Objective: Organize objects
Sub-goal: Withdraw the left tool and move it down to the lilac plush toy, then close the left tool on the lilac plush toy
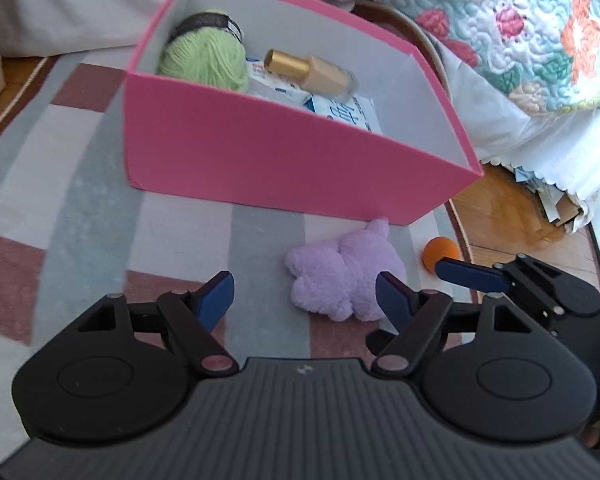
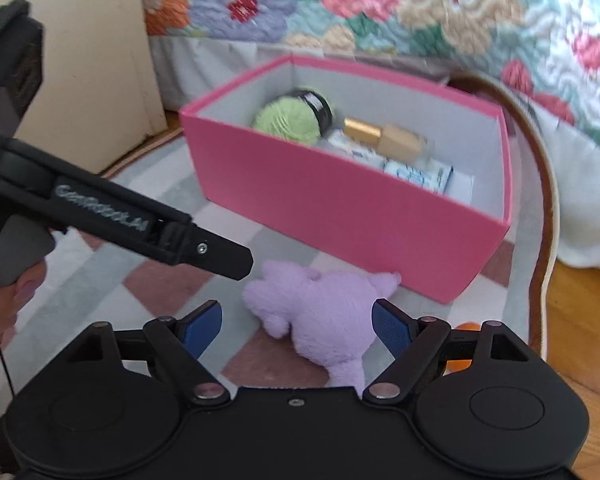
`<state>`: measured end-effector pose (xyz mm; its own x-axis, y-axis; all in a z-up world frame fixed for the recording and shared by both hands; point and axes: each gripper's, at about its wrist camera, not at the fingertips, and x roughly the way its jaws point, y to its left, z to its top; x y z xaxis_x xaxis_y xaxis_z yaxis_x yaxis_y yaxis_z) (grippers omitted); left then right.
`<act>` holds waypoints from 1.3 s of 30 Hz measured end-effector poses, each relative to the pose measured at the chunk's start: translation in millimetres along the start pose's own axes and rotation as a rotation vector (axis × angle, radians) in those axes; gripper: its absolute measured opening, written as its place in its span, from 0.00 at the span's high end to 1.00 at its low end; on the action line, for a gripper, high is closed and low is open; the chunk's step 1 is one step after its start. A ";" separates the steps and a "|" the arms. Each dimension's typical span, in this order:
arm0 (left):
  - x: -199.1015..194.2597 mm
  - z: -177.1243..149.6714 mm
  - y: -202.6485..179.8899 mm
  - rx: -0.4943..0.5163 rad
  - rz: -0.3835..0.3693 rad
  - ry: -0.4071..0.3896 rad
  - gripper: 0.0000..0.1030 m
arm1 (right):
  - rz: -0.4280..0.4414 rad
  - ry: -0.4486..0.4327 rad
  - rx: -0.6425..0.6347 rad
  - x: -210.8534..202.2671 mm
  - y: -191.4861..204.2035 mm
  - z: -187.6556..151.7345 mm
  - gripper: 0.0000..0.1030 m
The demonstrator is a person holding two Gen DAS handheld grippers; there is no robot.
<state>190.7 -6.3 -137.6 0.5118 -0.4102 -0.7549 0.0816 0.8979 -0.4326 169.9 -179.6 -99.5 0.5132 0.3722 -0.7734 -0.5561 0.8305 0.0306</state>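
1. While both grippers point down at a patchwork rug (image 1: pixel 100 184), the left gripper (image 1: pixel 305 300) holds its blue-padded jaws apart with only rug between them.
2. At two o'clock from that gripper, a purple plush toy (image 1: pixel 342 276) lies on the rug, just in front of a pink box (image 1: pixel 260 152).
3. Inside the box sit a ball of green yarn (image 1: pixel 204 60), a gold-capped bottle (image 1: pixel 312 72) and white packets (image 1: pixel 340 114).
4. At three o'clock from the toy, an orange ball (image 1: pixel 440 250) rests on the rug, just beyond one finger of the right gripper.
5. Seen from its own camera, the right gripper (image 2: pixel 298 326) is wide open, its pads on either side of the plush toy (image 2: pixel 320 308) without pressing it.
6. Behind the box hangs a floral quilt (image 2: pixel 380 4).
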 end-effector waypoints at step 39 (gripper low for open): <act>8.7 -34.4 -21.0 -0.002 -0.060 0.122 0.69 | -0.033 0.143 0.112 17.0 1.8 -36.2 0.51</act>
<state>164.0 -34.2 -152.1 0.3979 -0.4795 -0.7822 0.1070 0.8710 -0.4795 154.0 -186.8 -135.5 0.4275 0.2875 -0.8571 -0.4598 0.8855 0.0676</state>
